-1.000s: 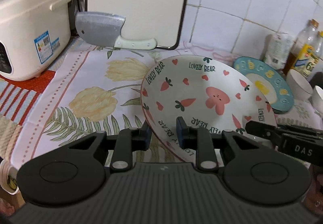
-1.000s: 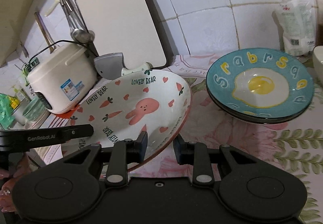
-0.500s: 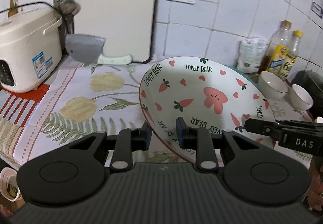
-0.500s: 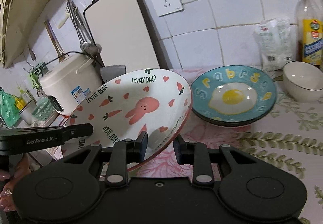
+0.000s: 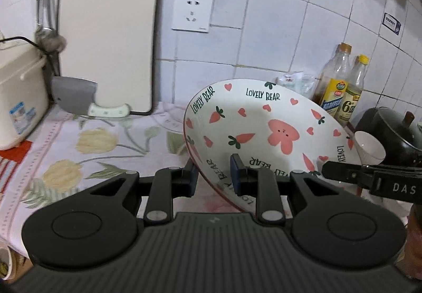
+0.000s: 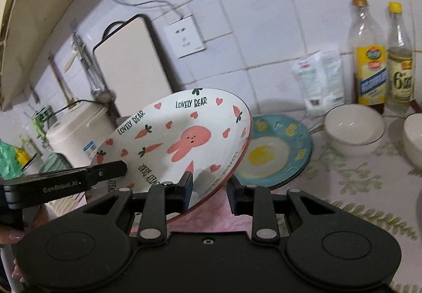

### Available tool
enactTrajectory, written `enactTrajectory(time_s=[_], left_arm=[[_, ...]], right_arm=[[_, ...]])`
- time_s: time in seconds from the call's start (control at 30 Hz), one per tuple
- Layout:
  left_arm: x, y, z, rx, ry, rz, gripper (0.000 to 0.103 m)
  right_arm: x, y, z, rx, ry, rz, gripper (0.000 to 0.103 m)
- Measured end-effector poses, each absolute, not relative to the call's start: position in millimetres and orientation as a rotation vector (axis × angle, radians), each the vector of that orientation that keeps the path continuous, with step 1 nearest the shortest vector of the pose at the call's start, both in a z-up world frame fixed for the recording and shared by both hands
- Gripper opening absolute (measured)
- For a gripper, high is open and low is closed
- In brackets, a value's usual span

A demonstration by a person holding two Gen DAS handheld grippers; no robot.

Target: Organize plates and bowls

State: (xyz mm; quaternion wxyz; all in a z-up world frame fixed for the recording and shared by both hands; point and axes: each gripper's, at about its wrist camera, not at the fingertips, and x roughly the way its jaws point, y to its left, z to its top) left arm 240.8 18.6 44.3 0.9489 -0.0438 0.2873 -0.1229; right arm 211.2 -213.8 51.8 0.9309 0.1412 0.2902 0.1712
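I've got both grippers, left (image 5: 214, 176) and right (image 6: 209, 191), clamped on the bunny plate's (image 5: 263, 134) rim, plate tilted, apparently clear of the counter; egg plate (image 6: 279, 153) just beyond my right one.

Both views are dim and cool-toned under soft indoor light with a faint purple cast. Fisheye lenses bend the tiled wall (image 5: 277, 37) and darken the corners. Motion blur smears the cleaver (image 5: 76, 97) left of the left gripper (image 5: 214, 178) and the blue egg plate (image 6: 277, 150) beyond the right gripper (image 6: 209, 191).
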Motion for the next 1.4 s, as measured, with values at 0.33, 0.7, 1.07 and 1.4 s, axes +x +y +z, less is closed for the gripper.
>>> enactTrajectory(time_s=[0.33,0.7,1.07,1.4], left_arm=[[294.6,19.0,30.4,-0.161,0.637,-0.289,0.024],[334.6,9.7,-7.3,-0.147,0.684,-0.254,0.024],[364.5,-0.3,-34.2,-0.143,0.771,-0.265,0.024],[377.7,-6.0,-43.1,-0.131,0.796,-0.263,0.025]], right_arm=[[253.2,-244.2,46.9,0.287,0.635,0.306,0.032],[297.4,-247.2,5.5,0.299,0.738,0.302,0.033],[324.6,-249.6,-13.8,0.286,0.782,0.274,0.033],[331.1,-249.8,-20.3,0.237,0.776,0.252,0.033]])
